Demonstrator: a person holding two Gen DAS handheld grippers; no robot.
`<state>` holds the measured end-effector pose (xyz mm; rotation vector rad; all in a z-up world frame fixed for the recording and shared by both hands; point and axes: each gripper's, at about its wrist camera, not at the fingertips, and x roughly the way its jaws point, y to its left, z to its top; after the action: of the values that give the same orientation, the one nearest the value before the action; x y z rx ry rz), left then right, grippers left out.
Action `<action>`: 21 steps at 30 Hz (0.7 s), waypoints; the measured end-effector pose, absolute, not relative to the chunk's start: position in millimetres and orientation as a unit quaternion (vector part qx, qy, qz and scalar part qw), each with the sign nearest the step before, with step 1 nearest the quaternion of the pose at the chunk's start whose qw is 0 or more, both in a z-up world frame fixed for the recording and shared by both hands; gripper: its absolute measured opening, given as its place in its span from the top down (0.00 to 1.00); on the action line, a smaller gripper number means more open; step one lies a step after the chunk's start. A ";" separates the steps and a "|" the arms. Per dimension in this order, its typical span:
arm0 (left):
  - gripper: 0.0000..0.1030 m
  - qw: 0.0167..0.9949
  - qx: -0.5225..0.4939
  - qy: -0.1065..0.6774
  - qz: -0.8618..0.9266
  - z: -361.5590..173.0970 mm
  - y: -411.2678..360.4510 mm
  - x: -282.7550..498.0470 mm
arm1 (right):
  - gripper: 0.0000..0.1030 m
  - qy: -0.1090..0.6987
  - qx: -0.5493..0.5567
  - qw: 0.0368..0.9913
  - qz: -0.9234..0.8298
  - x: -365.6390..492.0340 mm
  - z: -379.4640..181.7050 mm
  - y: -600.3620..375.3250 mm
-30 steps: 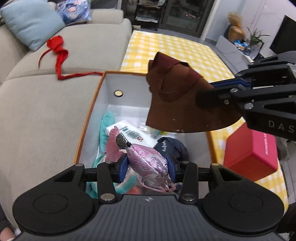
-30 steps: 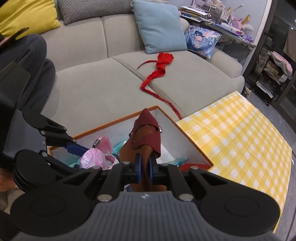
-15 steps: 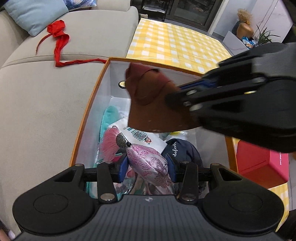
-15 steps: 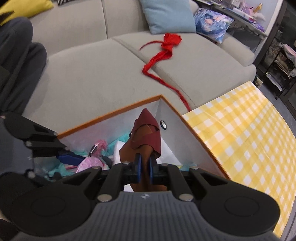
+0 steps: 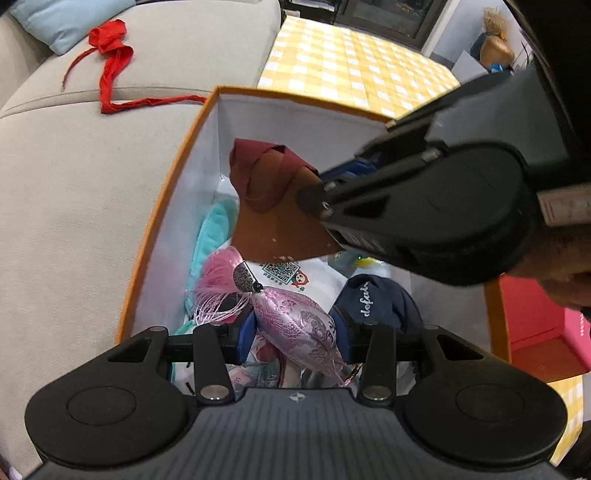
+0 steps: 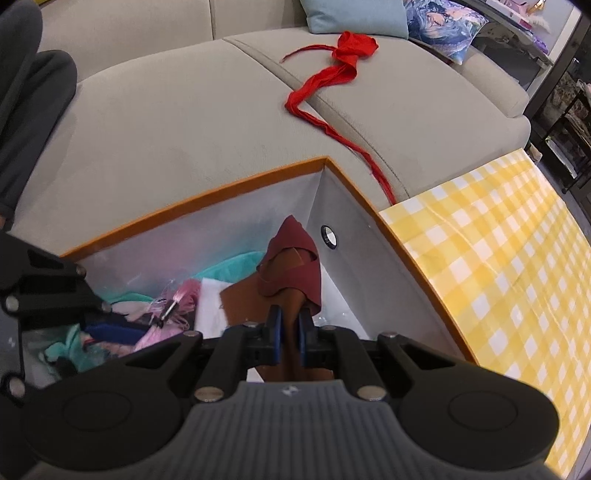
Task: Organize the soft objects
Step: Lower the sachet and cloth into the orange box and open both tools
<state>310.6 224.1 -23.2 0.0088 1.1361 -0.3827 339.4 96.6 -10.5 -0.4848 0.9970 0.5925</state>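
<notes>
Right in the back sits the big grey sofa (image 6: 192, 122), and it takes up most of both views. Next to it lies a yellow checked cloth (image 6: 509, 266) with white squares. A box (image 5: 173, 184) with an orange rim and white walls stands against the sofa, with the checked cloth along its far end wall. A pale blue cushion (image 6: 354, 14) leans at the back of the sofa, and a patterned blue cushion (image 6: 443, 26) sits beside it. A long red cloth (image 6: 332, 74) lies twisted on the sofa seat, and its thin end runs down toward the corner of the box. A red box (image 5: 535, 325) sits just past the near end of the big box. Inside the big box are soft things in a heap: a teal cloth (image 5: 214, 229), a dark blue cap (image 5: 373, 302) with white letters, and a white packet (image 5: 295, 275) with a little picture on it. The right gripper (image 6: 290, 341) has its fingers squeezed tight on a brown and dark red cloth piece (image 5: 273, 206), holding it inside the box, above the heap. The left gripper (image 5: 295, 332) has its fingers closed around a shiny pink pouch (image 5: 295, 321), low in the box over the heap. A fluffy pink tassel (image 5: 218, 284) with a small metal cap hangs off the end of the pouch
</notes>
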 end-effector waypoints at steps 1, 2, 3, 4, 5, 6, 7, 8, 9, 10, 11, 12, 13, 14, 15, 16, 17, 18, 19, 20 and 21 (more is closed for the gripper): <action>0.52 0.825 0.006 0.536 -0.179 -25.3 223.6 313.3 | 0.93 0.467 -0.227 0.808 0.277 342.2 -13.3 96.9; 0.51 0.824 0.006 0.538 -0.177 -27.0 223.5 316.3 | 0.93 0.469 -0.228 0.807 0.278 344.5 -15.7 97.2; 0.51 0.824 0.007 0.539 -0.176 -28.0 222.9 319.0 | 0.93 0.470 -0.229 0.805 0.279 346.5 -18.8 97.7; 0.51 0.824 0.008 0.539 -0.174 -28.4 222.1 320.2 | 0.93 0.472 -0.230 0.804 0.279 348.4 -21.5 97.7; 0.51 0.823 0.009 0.540 -0.173 -29.2 221.0 321.4 | 0.93 0.474 -0.231 0.803 0.279 350.6 -24.3 97.9; 0.51 0.823 0.010 0.541 -0.173 -29.9 219.6 322.9 | 0.93 0.476 -0.232 0.801 0.279 352.4 -27.1 97.9; 0.51 0.822 0.014 0.542 -0.172 -30.9 217.9 323.5 | 0.93 0.478 -0.233 0.800 0.279 353.8 -30.0 97.7; 0.51 0.821 0.018 0.544 -0.172 -32.2 216.2 323.7 | 0.93 0.481 -0.235 0.797 0.281 354.9 -33.2 97.9; 0.51 0.820 0.020 0.545 -0.172 -33.3 215.2 323.3 | 0.93 0.483 -0.237 0.795 0.282 355.6 -36.0 97.9; 0.51 0.819 0.024 0.546 -0.172 -34.4 214.0 323.1 | 0.93 0.484 -0.238 0.793 0.283 357.4 -39.3 97.5; 0.50 0.818 0.026 0.548 -0.172 -35.0 213.3 322.9 | 0.92 0.485 -0.238 0.792 0.284 358.4 -41.4 97.4; 0.50 0.818 0.029 0.549 -0.173 -35.6 212.9 322.5 | 0.92 0.486 -0.237 0.791 0.286 359.2 -43.5 97.1; 0.49 0.817 0.030 0.549 -0.173 -35.7 212.9 322.5 | 0.92 0.486 -0.235 0.791 0.286 360.0 -45.0 97.1; 0.49 0.817 0.029 0.549 -0.172 -35.7 213.1 323.1 | 0.92 0.487 -0.234 0.791 0.286 361.0 -46.5 96.7; 0.48 0.817 0.029 0.550 -0.171 -35.8 213.1 323.3 | 0.92 0.488 -0.232 0.791 0.287 362.6 -47.8 96.6; 0.47 0.817 0.030 0.550 -0.170 -36.1 213.3 323.5 | 0.92 0.488 -0.232 0.791 0.287 363.3 -49.4 96.3; 0.47 0.816 0.030 0.551 -0.170 -36.5 212.8 323.9 | 0.91 0.489 -0.232 0.791 0.287 364.3 -51.6 95.6; 0.46 0.815 0.031 0.553 -0.171 -37.2 212.5 324.3 | 0.91 0.490 -0.232 0.790 0.286 364.7 -53.8 95.4; 0.45 0.814 0.032 0.554 -0.171 -38.0 211.9 324.6 | 0.91 0.491 -0.232 0.790 0.285 365.1 -55.6 94.8; 0.43 0.813 0.034 0.555 -0.171 -38.5 211.1 325.0 | 0.90 0.493 -0.233 0.789 0.284 365.4 -57.7 94.3; 0.40 0.813 0.038 0.556 -0.170 -38.7 208.8 325.7 | 0.89 0.495 -0.234 0.787 0.282 365.9 -59.9 94.4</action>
<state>325.7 208.8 -38.7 0.0806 1.1873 -0.3625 365.9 94.4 -59.9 -0.5050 1.0675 0.6078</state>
